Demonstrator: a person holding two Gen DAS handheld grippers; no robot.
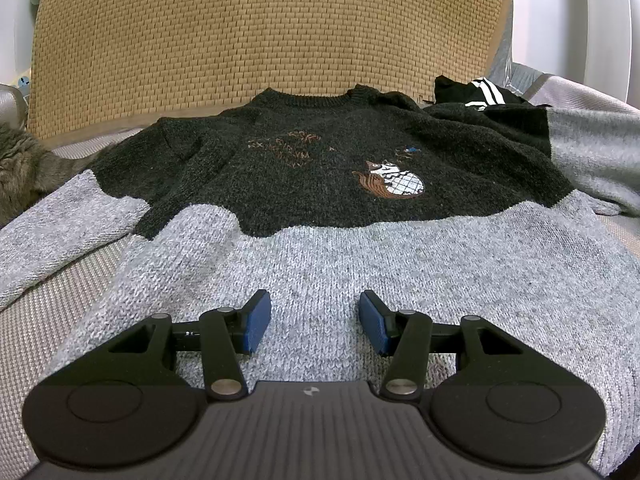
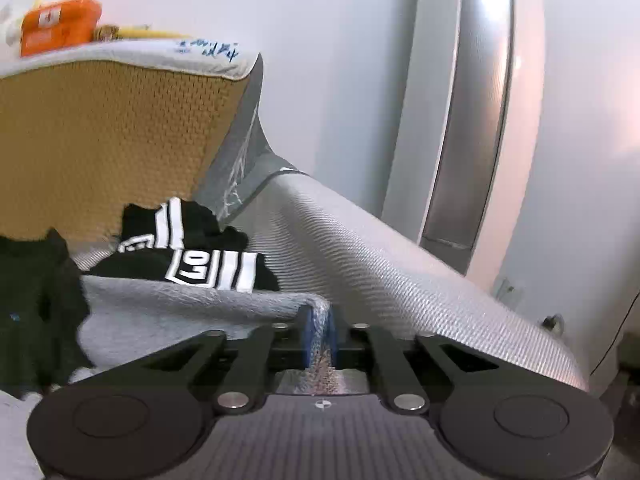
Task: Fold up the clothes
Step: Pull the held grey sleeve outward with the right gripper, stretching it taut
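Two grippers were at work: the left gripper [image 1: 315, 322] hung unclenched at lower centre of its frame, blue pads apart above the sweater [image 1: 320, 208], gripping nothing. The right gripper [image 2: 319, 340] had clamped on the grey sleeve cuff [image 2: 316, 312] at lower centre of its view. Beyond it, mid-left, lay a black striped garment [image 2: 192, 256] on the grey mattress [image 2: 380, 264], with a woven mat [image 2: 100, 140] standing upper left.
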